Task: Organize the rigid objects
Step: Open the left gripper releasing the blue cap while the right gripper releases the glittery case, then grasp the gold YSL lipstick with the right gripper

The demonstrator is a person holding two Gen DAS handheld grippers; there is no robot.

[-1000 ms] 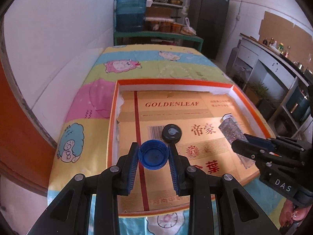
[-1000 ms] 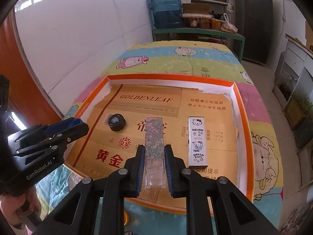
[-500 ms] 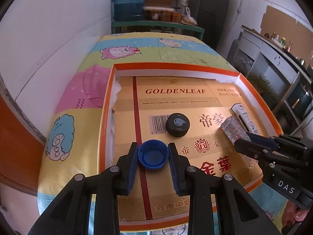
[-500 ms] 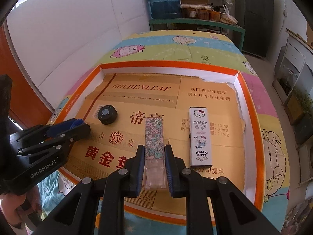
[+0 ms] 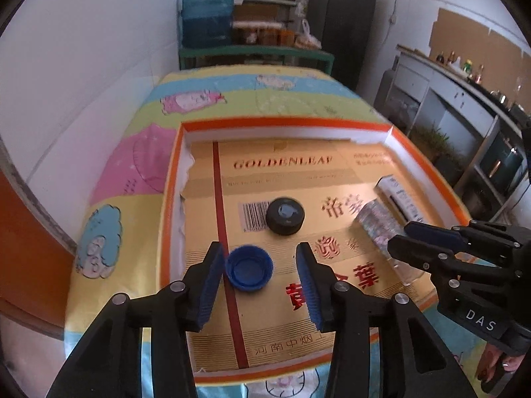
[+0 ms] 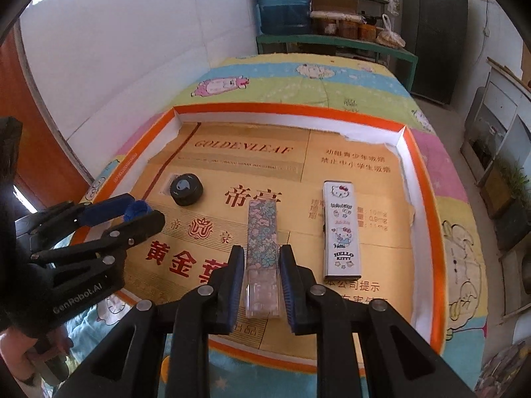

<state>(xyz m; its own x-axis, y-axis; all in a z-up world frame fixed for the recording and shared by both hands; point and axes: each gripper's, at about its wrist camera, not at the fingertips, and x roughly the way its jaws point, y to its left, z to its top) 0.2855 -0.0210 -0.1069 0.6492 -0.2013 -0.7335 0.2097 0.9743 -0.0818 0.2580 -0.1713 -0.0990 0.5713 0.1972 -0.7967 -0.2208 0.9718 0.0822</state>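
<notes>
Colours in the orange-rimmed tray

A round blue plastic bottle cap (image 5: 249, 272) is showing its hollow side on the gold cardboard liner (image 6: 345, 229) with red lettering; a round black cap (image 5: 285, 216) is carrying a pale blue mark. A long clear case with a pastel flower print (image 6: 262, 242) is lying beside a white rectangular box printed with cartoon kittens (image 6: 341, 229). The orange-rimmed white tray (image 6: 423, 199) is sitting on a pastel cartoon cloth (image 6: 298, 83).
</notes>
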